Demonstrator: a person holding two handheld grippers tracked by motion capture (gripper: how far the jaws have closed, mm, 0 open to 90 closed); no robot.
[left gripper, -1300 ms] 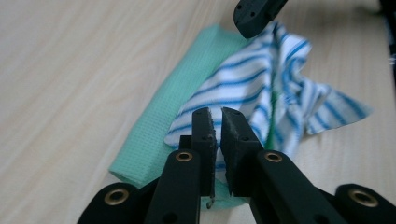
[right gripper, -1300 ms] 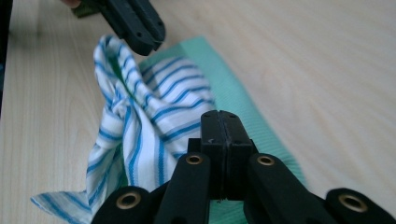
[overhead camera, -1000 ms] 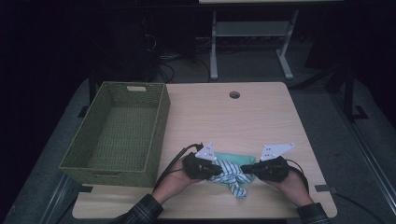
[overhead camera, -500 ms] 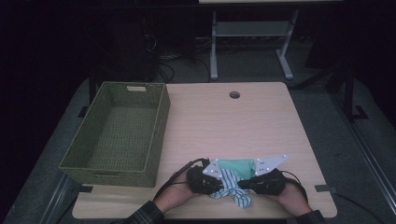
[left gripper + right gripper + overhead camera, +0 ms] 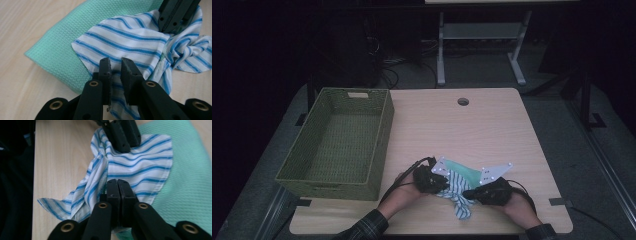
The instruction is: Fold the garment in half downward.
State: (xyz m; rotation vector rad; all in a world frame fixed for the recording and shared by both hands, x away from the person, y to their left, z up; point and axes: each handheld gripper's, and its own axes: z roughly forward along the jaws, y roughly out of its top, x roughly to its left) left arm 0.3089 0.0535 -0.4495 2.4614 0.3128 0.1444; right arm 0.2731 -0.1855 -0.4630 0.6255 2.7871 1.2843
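Near the bottom middle of the high view, on the table (image 5: 452,130): a white cloth with thin blue stripes (image 5: 455,186), soft and crumpled. Flat and smooth in the middle of the left gripper view, bunched into twisty folds at that view's right side. One loose corner hanging out toward the lower left of the right gripper view. Right under it, touching it: a plain green cloth (image 5: 464,172) with a tiny bumpy square pattern, lying flat, sticking out past the striped one toward the upper left of the left gripper view. At the left gripper (image 5: 115,62): jaws a narrow way apart, just now opening a little, striped cloth below them and showing through the gap, pads not squeezing it. At the right gripper (image 5: 117,182): jaws pressed tight together, pinching a fold of the striped cloth, with the cloth gathering up around them. Both grippers close together, tips pointing at each other across the striped cloth. At the left of the high view, well apart from the cloths: a green woven basket (image 5: 384,130), standing on the table. Near the top edge of the table: a small round hole (image 5: 463,101). Between the cloths and the basket: bare wood.
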